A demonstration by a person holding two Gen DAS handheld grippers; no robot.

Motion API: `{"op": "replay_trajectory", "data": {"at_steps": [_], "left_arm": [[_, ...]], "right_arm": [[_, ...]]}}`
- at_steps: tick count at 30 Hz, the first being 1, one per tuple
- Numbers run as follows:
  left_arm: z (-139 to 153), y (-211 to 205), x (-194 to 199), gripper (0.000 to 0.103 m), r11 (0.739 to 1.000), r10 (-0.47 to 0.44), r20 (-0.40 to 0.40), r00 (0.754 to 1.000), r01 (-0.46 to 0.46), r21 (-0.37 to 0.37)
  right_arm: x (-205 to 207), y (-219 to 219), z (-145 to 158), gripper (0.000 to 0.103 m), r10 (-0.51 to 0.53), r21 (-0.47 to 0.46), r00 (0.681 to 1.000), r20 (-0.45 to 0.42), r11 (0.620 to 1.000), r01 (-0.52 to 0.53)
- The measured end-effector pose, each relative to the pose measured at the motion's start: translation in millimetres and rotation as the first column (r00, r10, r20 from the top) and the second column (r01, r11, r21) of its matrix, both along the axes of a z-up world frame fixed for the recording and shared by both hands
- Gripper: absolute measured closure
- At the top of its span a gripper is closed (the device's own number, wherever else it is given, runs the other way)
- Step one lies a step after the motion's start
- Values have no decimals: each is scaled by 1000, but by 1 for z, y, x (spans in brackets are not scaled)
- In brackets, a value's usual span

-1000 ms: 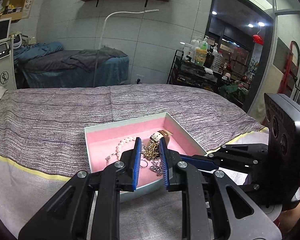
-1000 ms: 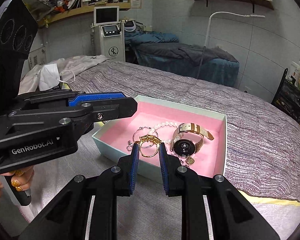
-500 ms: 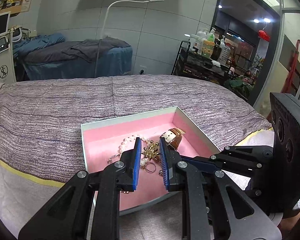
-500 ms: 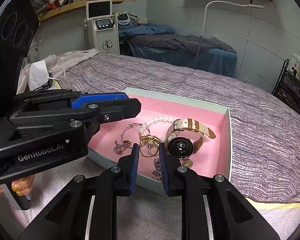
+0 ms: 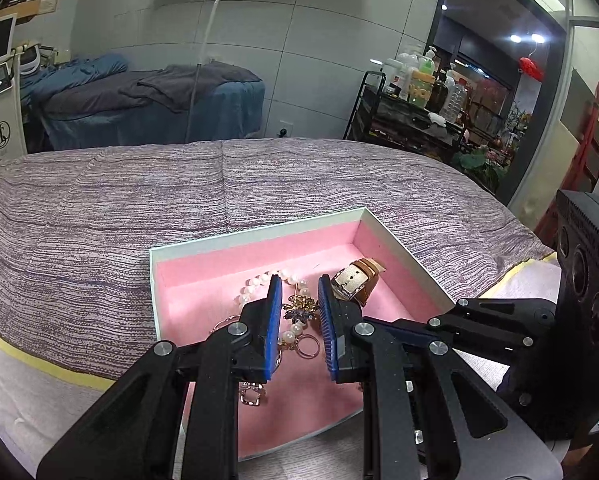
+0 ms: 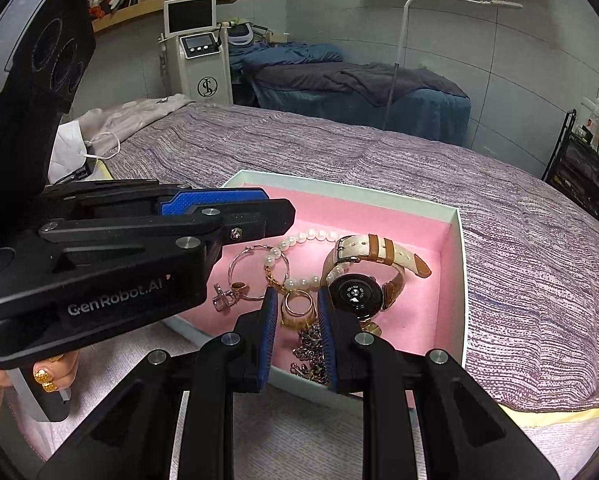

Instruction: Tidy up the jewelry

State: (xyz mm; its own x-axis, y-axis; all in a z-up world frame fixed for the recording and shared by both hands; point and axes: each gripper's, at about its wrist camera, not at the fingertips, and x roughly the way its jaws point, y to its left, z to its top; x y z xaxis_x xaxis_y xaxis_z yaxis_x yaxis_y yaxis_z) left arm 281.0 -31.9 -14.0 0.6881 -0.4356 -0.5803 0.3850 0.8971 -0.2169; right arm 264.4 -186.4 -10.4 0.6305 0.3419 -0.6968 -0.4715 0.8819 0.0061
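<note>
- Both grippers are poised over the pink-lined jewelry box (image 6: 457, 248) on the bed (image 6: 519, 280); each gap is narrow and nothing is held.
- The left gripper (image 5: 299, 310) is lined up over a flower brooch (image 5: 299, 308) lying on the pearl bracelet (image 5: 259, 284).
- The right gripper (image 6: 297, 316) is aimed at the gold ring (image 6: 297, 308), just beside the watch (image 6: 355, 294) and a dark chain (image 6: 309, 350).
- Everything is heaped together, so a tangle is the likely risk: bracelet or chain may be dragged up with whatever is pinched.
- With the grippers so near each other, a collision could be caused.
- The light box may be shifted on the soft bedding by any snag.
</note>
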Motion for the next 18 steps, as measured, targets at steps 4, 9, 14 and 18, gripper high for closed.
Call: {"op": "replay_trajectory", "data": {"at_steps": [4, 9, 14, 18], "left_arm": [[-1, 2, 0, 45, 1000, 23, 14, 1000, -23, -2], [4, 6, -4, 32, 999, 48, 48, 998, -48, 3], [9, 11, -13, 15, 996, 90, 85, 992, -91, 16], [10, 22, -21, 6, 988, 152, 88, 984, -154, 10]], "right_arm": [[-1, -3, 1, 56, -9, 3, 1000, 15, 1000, 9], [-8, -7, 6, 41, -25, -8, 998, 62, 1000, 25], [-15, -12, 8, 20, -54, -29, 993, 101, 998, 57], [-20, -19, 12, 8, -85, -34, 988, 126, 995, 90]]}}
